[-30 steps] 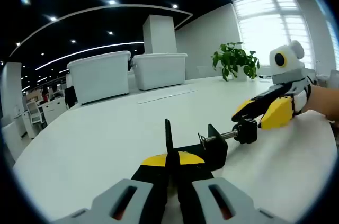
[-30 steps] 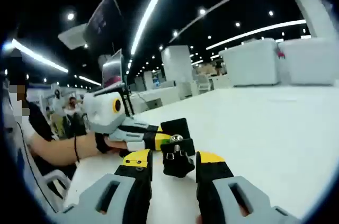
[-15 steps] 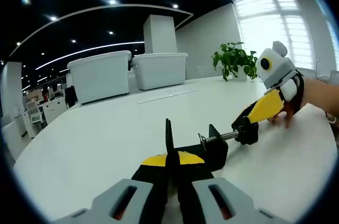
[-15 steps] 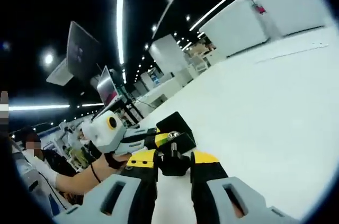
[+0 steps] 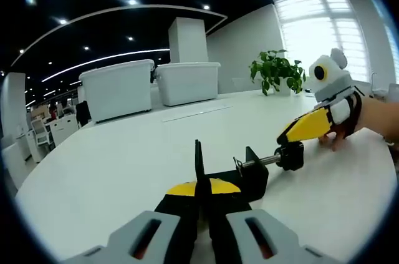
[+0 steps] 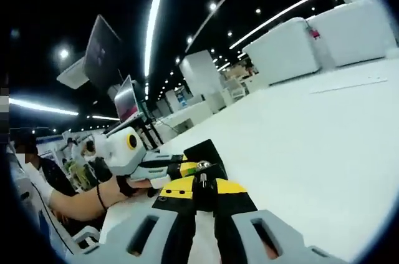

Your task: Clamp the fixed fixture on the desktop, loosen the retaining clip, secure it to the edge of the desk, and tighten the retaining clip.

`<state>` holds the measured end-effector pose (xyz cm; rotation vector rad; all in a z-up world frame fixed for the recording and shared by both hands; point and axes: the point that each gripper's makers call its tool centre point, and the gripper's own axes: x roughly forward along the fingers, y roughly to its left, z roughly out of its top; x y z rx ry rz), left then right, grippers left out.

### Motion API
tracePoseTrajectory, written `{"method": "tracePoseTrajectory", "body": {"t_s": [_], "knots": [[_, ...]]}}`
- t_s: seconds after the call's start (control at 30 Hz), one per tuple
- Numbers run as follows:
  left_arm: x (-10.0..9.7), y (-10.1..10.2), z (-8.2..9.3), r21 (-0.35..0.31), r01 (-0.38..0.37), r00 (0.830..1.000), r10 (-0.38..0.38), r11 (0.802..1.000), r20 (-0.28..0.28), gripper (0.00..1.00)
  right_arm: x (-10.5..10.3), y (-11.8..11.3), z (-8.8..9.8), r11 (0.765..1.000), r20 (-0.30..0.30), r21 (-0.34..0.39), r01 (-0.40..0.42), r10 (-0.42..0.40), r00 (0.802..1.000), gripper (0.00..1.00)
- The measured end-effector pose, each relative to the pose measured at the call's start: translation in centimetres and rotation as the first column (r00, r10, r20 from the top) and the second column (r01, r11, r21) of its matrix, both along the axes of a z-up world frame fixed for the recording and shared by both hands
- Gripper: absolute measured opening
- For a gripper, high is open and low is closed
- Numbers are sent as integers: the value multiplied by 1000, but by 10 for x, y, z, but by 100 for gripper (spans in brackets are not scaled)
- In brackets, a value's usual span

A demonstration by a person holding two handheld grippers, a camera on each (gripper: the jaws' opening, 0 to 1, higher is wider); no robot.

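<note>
A black C-shaped clamp fixture (image 5: 240,173) lies on the white table (image 5: 124,164). My left gripper (image 5: 201,186) is shut on its upright flat plate. The clamp's threaded rod (image 5: 259,161) runs right to a black knob (image 5: 291,155). My right gripper (image 5: 289,143) comes in from the right, its yellow-tipped jaws shut on that knob. In the right gripper view, my right gripper (image 6: 201,184) pinches the knob (image 6: 201,178). Just beyond it are the clamp's plate (image 6: 204,151) and my left gripper (image 6: 181,168), held by a hand.
Two white bins (image 5: 118,89) (image 5: 187,82) stand at the far side of the table, a potted plant (image 5: 277,70) at the back right. A person's forearm (image 6: 75,201) crosses the table's near edge. A laptop (image 6: 128,98) and desks lie beyond.
My right gripper's jaws, open around the knob before, have shut on it, and the gripper has rolled. The left gripper and the clamp have stayed put.
</note>
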<state>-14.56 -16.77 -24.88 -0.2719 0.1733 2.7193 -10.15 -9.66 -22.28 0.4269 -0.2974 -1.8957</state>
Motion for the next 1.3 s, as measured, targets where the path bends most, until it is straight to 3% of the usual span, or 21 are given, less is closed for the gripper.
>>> {"method": "tracePoseTrajectory", "body": {"t_s": [0.13, 0.27, 0.37, 0.47, 0.53, 0.67, 0.7, 0.77, 0.8, 0.87, 0.9, 0.97, 1.03, 1.1, 1.13, 1.17, 1.23, 1.3], "knots": [[-1, -1, 0, 1, 0, 1000, 0, 1000, 1, 6, 5, -1, 0, 1000, -15, 3, 0, 0, 1000, 9], [-1, 0, 0, 1, 0, 1000, 0, 1000, 0, 6, 13, -2, 3, 1000, -145, 17, 0, 2, 989, 8], [-1, 0, 0, 3, 1, 1000, -1, 1000, 1, 6, 13, -1, 6, 999, -292, 40, 10, 3, 956, 7], [-2, 0, 0, 4, 0, 1000, 0, 1000, 2, 6, 6, -1, 12, 996, -501, 83, 27, 19, 865, 7], [-2, 0, 0, 4, 0, 1000, 0, 1000, 3, 6, 11, -3, 13, 994, -593, 107, 35, 36, 804, 7], [-2, 0, 0, 5, 0, 1000, 0, 1000, 3, 6, 14, -5, 13, 987, -681, 146, 61, 56, 731, 8], [-2, 0, 0, 4, 0, 1000, 0, 1000, 3, 6, 15, -7, 13, 983, -724, 167, 76, 71, 686, 8], [-2, 0, 0, 5, -1, 1000, 1, 1000, 3, 6, 18, -9, 13, 977, -774, 191, 95, 90, 627, 9], [-2, 0, 0, 4, -1, 1000, 1, 1000, 3, 6, 17, -9, 13, 977, -777, 188, 103, 83, 624, 9], [-2, 0, 1, 5, -1, 1000, 1, 1000, 3, 6, 16, -9, 13, 976, -774, 187, 107, 80, 628, 9], [-2, 0, 1, 5, -1, 1000, 1, 1000, 4, 6, 15, -9, 14, 979, -759, 179, 100, 73, 647, 10], [-3, -1, 0, 7, 0, 1000, 0, 1000, 5, 6, 15, -8, 8, 983, -680, 172, 63, 72, 729, 17], [-5, -2, 0, 8, 1, 1000, -1, 1000, 5, 6, 16, -9, 12, 991, -639, 128, 27, 62, 767, 32], [-6, -2, -1, 8, 1, 1000, -1, 1000, 5, 6, 4, -1, 22, 997, -575, 58, 54, -11, 818, 36], [-6, -2, -1, 8, 1, 1000, -1, 1000, 6, 6, -6, 7, 27, 997, -495, 6, 72, -60, 867, 34], [-6, -2, -1, 8, 1, 1000, -1, 1000, 6, 6, -14, 13, 30, 996, -427, -29, 86, -90, 900, 33], [-8, -3, -1, 8, 1, 1000, -1, 1000, 6, 6, -25, 23, 34, 988, -232, -121, 94, -121, 965, 32], [-7, -3, -1, 8, 3, 1000, -3, 1000, 5, 6, -31, 31, 34, 975, -50, -191, 115, -127, 991, 30]]}}
